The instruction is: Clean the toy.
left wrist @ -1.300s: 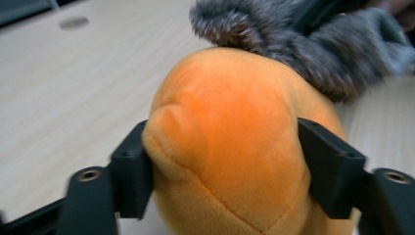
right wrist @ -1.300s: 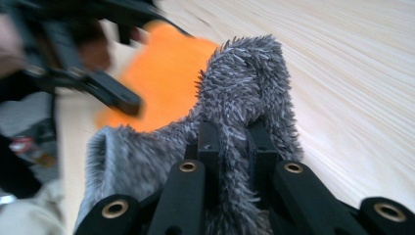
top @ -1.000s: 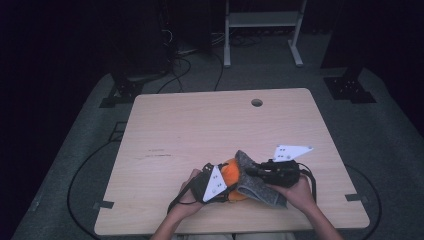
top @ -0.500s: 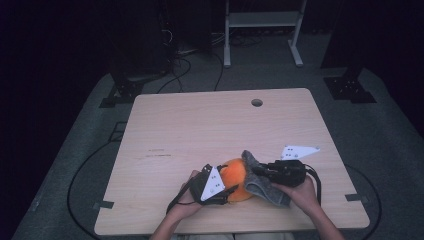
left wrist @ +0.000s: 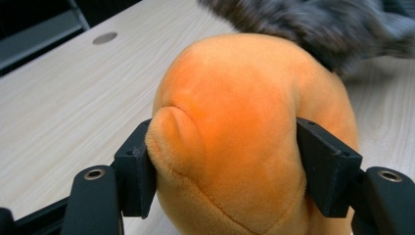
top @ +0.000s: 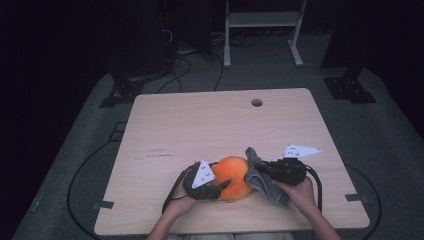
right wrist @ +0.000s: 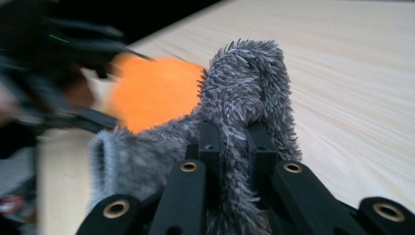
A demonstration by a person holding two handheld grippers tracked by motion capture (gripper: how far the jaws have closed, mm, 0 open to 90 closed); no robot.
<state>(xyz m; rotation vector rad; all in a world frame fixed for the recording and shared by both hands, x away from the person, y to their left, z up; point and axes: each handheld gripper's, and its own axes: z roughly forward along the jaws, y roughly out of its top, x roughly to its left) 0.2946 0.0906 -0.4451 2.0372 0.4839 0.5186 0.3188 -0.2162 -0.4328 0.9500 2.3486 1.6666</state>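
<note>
Orange round plush toy [top: 233, 177], low centre on the wooden desk [top: 210, 130], is gripped by the left tongs [left wrist: 222, 164], just eased wider, while the fluffy grey cloth [top: 260, 175], pinched in the right tongs [right wrist: 234, 142], has been lowered against it, suggesting wiping.

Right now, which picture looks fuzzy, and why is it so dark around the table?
Right gripper view: the orange plush toy and the left tongs smear into blur, while the grey fuzzy cloth stays sharp. Left gripper view: the toy is crisp. High view: light falls on the table; the room behind is dark.
</note>
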